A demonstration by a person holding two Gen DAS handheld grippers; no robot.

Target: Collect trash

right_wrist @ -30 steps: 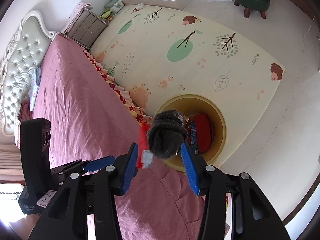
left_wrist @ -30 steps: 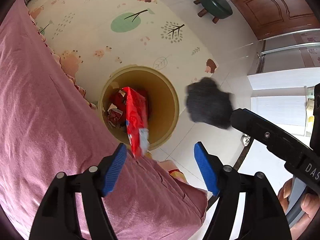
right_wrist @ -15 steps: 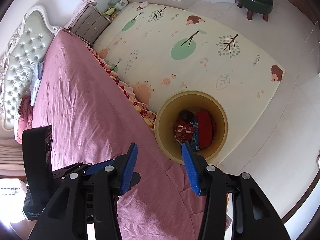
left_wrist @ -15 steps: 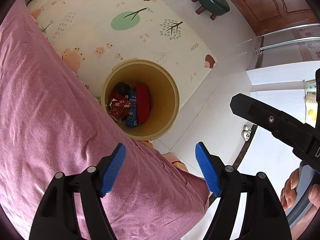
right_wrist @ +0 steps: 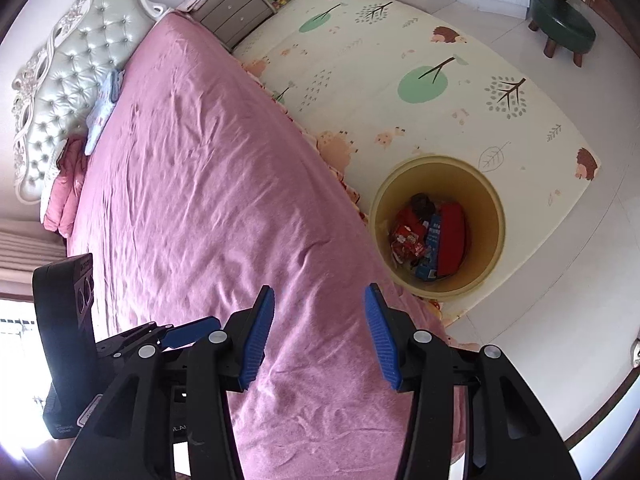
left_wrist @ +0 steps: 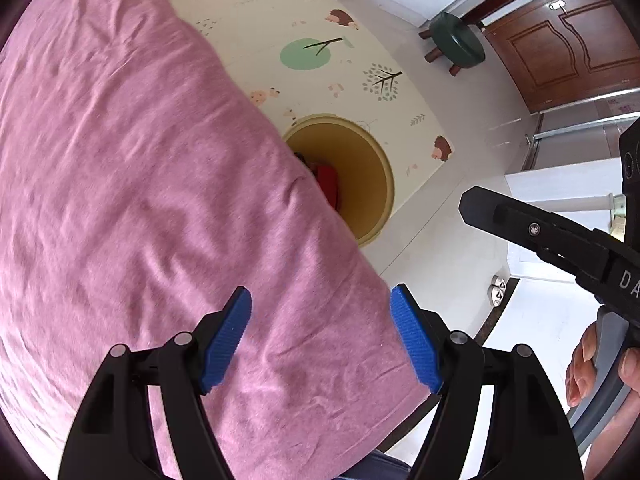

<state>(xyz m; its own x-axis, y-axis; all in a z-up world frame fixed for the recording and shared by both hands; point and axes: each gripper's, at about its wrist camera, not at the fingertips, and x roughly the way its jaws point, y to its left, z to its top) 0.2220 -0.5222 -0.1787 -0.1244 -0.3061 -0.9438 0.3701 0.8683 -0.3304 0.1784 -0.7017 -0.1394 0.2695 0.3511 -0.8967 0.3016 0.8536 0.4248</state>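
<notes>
Left gripper (left_wrist: pixel 320 334): jaws held apart, nothing between the blue pads, poised over the pink bedsheet (left_wrist: pixel 140 184). Right gripper (right_wrist: pixel 320 330): jaws likewise parted and empty, above the same sheet near the bed's foot. Yellow trash bin (right_wrist: pixel 496 216): set on the patterned play mat (right_wrist: pixel 400 60) just beside the bed edge; red and blue wrappers (right_wrist: pixel 436 236) and a dark item are contained inside. Green stool (right_wrist: pixel 562 20): placed farther off on the tiled floor.
</notes>
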